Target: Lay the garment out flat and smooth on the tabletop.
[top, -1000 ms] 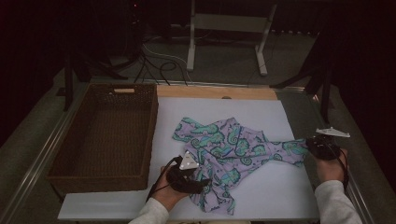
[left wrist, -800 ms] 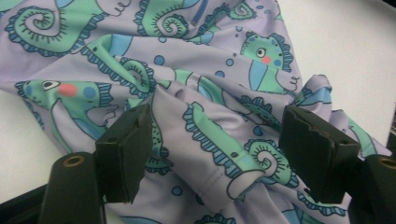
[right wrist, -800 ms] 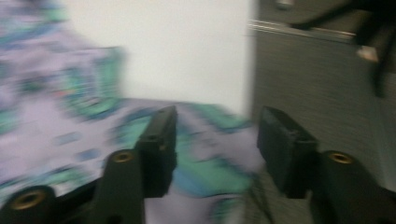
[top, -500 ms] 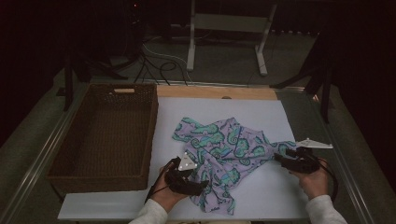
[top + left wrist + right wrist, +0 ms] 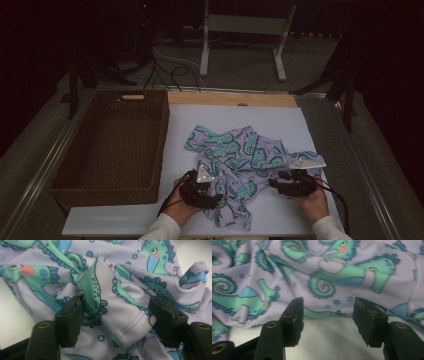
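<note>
A crumpled lilac garment printed with green seahorses [image 5: 239,165] lies on the white table sheet [image 5: 310,125] at centre frame. A brown wicker basket [image 5: 107,145] sits at the left, well apart from the cloth. At lower centre, the left gripper [image 5: 202,189] rests at the garment's left edge; its jaws, which have just been closing, stand either side of a hemmed fold [image 5: 125,325]. At lower right, the right gripper [image 5: 285,184] lies low before the cloth's edge, jaws apart with bare sheet between them.

Bare white table [image 5: 280,120] beyond the crumpled garment [image 5: 240,160], wicker basket [image 5: 65,170] walling the left
</note>
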Tool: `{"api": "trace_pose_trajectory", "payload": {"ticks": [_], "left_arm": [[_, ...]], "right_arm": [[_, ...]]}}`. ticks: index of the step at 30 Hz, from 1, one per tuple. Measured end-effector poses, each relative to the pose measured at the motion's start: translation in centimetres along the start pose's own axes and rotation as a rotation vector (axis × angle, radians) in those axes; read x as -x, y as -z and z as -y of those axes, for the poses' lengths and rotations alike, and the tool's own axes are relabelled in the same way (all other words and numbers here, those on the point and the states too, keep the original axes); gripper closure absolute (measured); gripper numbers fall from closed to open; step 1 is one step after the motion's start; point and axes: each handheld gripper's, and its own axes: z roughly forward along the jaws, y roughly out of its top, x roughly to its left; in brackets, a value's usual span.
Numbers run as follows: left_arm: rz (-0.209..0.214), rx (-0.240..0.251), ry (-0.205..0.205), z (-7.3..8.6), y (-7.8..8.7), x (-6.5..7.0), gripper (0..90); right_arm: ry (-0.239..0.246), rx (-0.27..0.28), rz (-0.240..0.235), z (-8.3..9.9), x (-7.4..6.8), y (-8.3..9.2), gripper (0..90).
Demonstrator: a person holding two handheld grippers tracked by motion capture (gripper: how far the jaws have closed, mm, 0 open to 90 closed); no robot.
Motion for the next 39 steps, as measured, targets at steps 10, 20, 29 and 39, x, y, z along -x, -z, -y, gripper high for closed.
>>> {"api": "trace_pose_trajectory", "payload": {"ticks": [10,20,29,39], "left_arm": [[0.056,-0.033,-0.008,0.0,-0.6,0.4,55.2],[0.142,-0.039,-0.027,-0.2,-0.4,1.6,79.2],[0.247,-0.025,-0.05,-0.5,-0.9,3.9,80.4],[0.289,-0.007,-0.099,-0.3,0.2,5.2,78.9]], "right_arm": [[0.04,0.058,0.011,-0.1,-0.9,0.2,36.8],[0.134,0.144,0.101,-0.2,-2.1,1.5,33.2],[0.126,0.006,0.027,0.4,-1.8,-1.1,38.8],[0.152,-0.044,0.033,0.6,-1.5,-1.7,84.3]]}}
